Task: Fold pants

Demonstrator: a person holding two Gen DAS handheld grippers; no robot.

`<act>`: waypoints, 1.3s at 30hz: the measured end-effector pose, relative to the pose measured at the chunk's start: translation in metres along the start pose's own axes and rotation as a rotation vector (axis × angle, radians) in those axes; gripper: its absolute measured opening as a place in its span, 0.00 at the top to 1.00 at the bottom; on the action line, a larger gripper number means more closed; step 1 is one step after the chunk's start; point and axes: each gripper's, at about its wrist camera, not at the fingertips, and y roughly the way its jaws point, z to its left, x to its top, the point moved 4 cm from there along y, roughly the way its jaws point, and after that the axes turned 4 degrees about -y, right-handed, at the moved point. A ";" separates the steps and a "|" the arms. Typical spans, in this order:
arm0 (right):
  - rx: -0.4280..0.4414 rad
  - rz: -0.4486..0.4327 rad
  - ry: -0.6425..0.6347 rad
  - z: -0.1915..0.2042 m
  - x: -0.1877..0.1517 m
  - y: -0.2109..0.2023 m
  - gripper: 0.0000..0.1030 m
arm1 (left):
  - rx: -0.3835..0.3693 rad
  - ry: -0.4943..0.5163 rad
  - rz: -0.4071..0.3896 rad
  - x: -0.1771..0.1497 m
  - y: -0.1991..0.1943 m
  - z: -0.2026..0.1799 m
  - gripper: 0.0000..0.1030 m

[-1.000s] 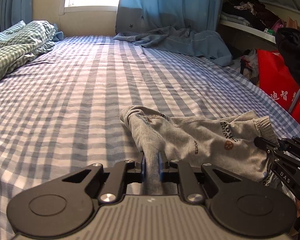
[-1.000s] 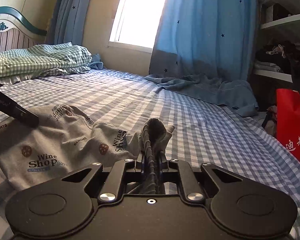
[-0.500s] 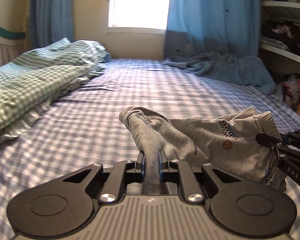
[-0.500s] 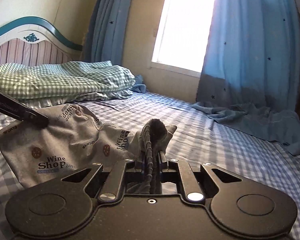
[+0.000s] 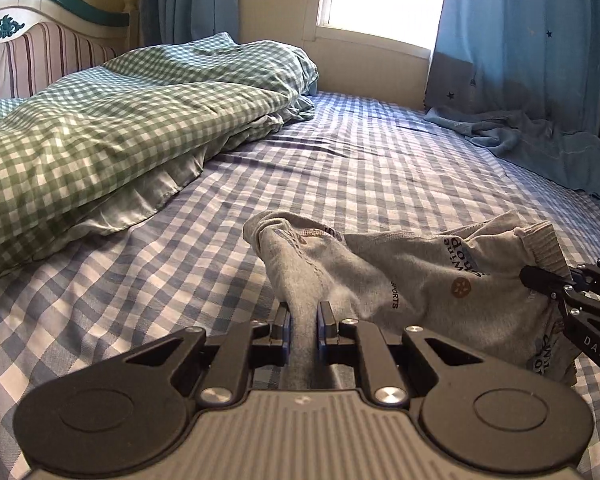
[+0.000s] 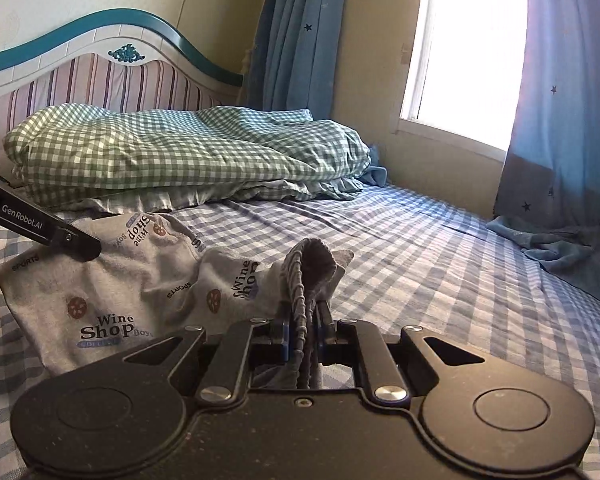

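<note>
Blue-and-white checked bedsheet [image 5: 340, 168] is carrying the small grey printed cotton pants [image 5: 416, 280] at five o'clock; left gripper [image 5: 303, 316] is pinching one bunched end, right gripper [image 6: 303, 320] is clenching the ribbed end; folding is barely beginning, judging by the rumpled, unflattened cloth.

Black left claw [image 5: 303, 317], silver screws, blue pads, white "GenRobot.AI" lettering

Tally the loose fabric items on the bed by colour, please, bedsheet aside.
Grey: 1, the pants, pinched by the left gripper and the right gripper.
Green check: 1, the duvet.
Blue: 1, the crumpled cloth under the curtain.
Total: 3.
</note>
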 end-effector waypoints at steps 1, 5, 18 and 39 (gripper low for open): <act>0.000 0.004 0.000 0.002 -0.001 0.002 0.89 | -0.003 -0.004 0.003 -0.001 0.001 0.003 0.87; -0.004 0.027 0.009 0.002 -0.009 0.006 0.88 | -0.004 -0.008 0.015 -0.007 0.008 0.010 0.87; -0.020 0.163 0.202 -0.021 -0.043 0.032 0.78 | 0.045 -0.027 0.043 -0.039 0.025 0.030 0.69; -0.239 0.191 0.220 -0.002 -0.076 -0.042 0.01 | 0.195 -0.056 -0.003 -0.106 -0.034 0.042 0.01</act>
